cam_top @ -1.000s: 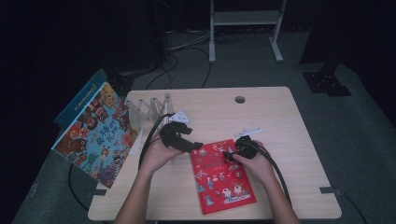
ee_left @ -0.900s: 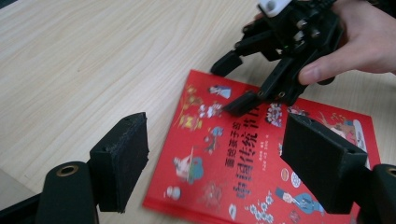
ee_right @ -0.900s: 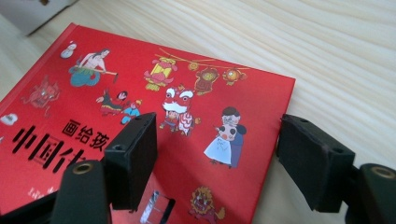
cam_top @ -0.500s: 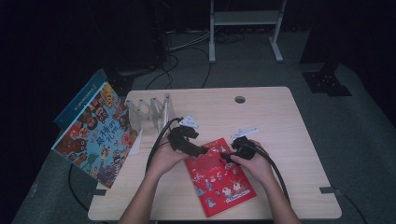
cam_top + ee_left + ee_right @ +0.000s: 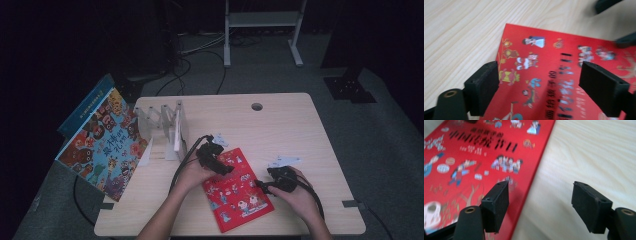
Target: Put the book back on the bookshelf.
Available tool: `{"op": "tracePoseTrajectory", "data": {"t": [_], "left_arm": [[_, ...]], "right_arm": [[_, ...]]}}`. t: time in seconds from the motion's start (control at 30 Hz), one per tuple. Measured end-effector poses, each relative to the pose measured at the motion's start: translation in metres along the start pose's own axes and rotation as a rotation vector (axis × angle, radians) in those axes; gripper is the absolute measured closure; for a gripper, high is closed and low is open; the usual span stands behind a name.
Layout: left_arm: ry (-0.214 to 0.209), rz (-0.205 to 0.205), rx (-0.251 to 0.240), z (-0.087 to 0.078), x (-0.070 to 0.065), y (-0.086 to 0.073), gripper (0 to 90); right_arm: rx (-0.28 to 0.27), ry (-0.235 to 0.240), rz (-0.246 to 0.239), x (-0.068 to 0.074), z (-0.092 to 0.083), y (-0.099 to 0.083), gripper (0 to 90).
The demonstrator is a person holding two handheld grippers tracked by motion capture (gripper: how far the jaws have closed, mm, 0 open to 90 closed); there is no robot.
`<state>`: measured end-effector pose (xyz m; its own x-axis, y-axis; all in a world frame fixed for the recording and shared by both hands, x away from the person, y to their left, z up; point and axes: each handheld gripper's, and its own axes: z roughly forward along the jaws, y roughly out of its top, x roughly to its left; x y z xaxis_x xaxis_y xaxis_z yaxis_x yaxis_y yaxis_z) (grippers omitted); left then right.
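1. The red book (image 5: 238,190) lies flat on the wooden table (image 5: 290,130), near the front edge, turned a bit so its corners point slantwise.
2. The left hand (image 5: 192,172) comes in from the bottom, with the forearm slanting up and to the right. It holds the left gripper (image 5: 222,169) low over the top left part of the book.
3. In the left gripper view, the left gripper (image 5: 539,82) points down at the cover. Its two black jaws stand wide apart and have just been opening. One jaw is over the book's left edge and one is over the printed words. The cover shows under the gap, and nothing is pinched.
4. The right hand (image 5: 300,197) rests at the book's right side, with the wrist bent in toward the book. The right gripper (image 5: 260,186) points left, at the book's right edge.
5. In the right gripper view, the right gripper (image 5: 540,202) also has its jaws apart, and they have just opened a little. One jaw is over the red cover and one is over the bare table. The book's edge runs between them, and the jaws do not squeeze it.
6. A big picture book (image 5: 102,145) leans at the table's left side, well apart from the hands. A white folding rack (image 5: 162,125) stands near it.
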<state>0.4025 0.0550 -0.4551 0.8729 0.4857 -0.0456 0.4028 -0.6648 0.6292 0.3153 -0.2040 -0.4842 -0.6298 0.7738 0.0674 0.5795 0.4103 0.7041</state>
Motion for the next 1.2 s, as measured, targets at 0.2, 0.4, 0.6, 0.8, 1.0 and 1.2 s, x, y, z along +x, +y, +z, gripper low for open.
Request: {"op": "tracePoseTrajectory", "data": {"t": [0.2,0.4,0.6,0.8,1.0,1.2], "left_arm": [[0.002,-0.025,-0.012,0.012,0.014,-0.006,10.7],[-0.008,-0.036,0.027,0.022,0.019,-0.01,10.2],[-0.057,-0.051,0.003,0.023,0.021,-0.016,8.2],[-0.057,-0.044,0.002,0.024,0.018,-0.017,4.8],[-0.057,-0.037,0.001,0.025,0.017,-0.018,2.7],[-0.046,-0.051,-0.003,0.024,0.016,-0.02,1.6]], "right_arm": [[-0.014,-0.011,0.009,0.0,-0.02,-0.018,28.8],[-0.013,0.0,-0.006,0.01,-0.035,-0.031,28.4],[0.007,-0.002,-0.035,0.023,-0.044,-0.042,27.5],[0.017,0.017,-0.035,0.034,-0.05,-0.054,27.6],[0.032,0.012,-0.046,0.041,-0.047,-0.061,27.6],[0.051,0.005,-0.036,0.034,-0.045,-0.057,25.7]]}}
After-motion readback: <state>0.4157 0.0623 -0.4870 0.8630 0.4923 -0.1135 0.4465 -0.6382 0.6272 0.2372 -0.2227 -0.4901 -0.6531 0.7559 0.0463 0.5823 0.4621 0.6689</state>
